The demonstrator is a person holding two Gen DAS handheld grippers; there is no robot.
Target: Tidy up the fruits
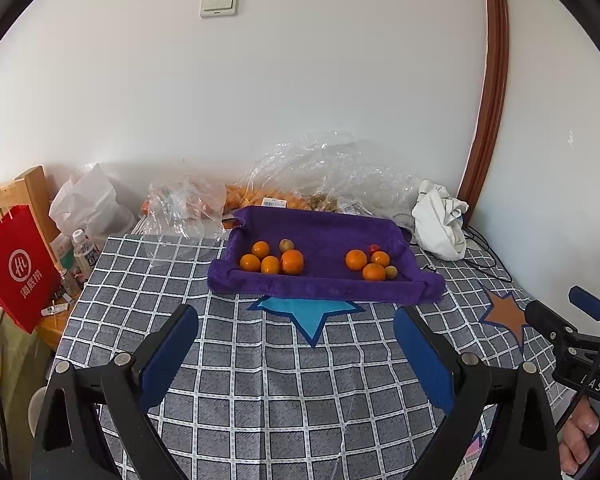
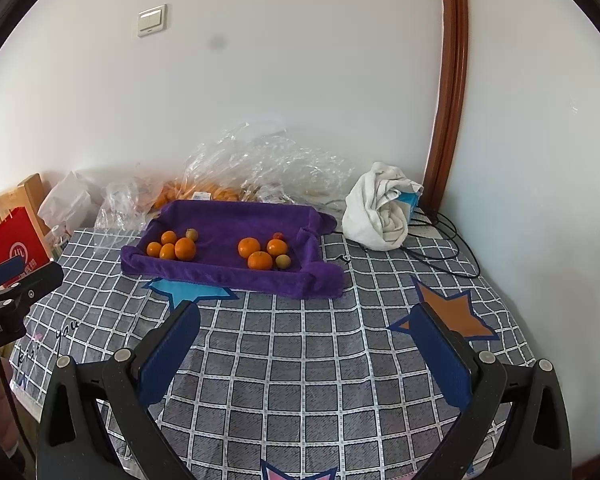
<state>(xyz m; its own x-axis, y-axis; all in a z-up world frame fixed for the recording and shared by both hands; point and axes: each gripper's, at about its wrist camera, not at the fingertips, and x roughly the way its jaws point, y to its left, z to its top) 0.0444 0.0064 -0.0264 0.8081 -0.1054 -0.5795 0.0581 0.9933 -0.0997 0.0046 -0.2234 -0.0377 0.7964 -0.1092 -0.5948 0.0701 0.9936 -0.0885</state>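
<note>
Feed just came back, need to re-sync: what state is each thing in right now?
left gripper: open, empty, above the checked tablecloth.
right gripper: open, empty.
purple towel: edges rolled up into a tray.
left fruit cluster: four oranges and a greenish fruit, touching.
right fruit cluster: three oranges, one greenish, one red.
white cloth: crumpled.

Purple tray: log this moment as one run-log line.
left tongs open, empty | right tongs open, empty | purple tray holds two fruit clusters | both tongs short of tray
</note>
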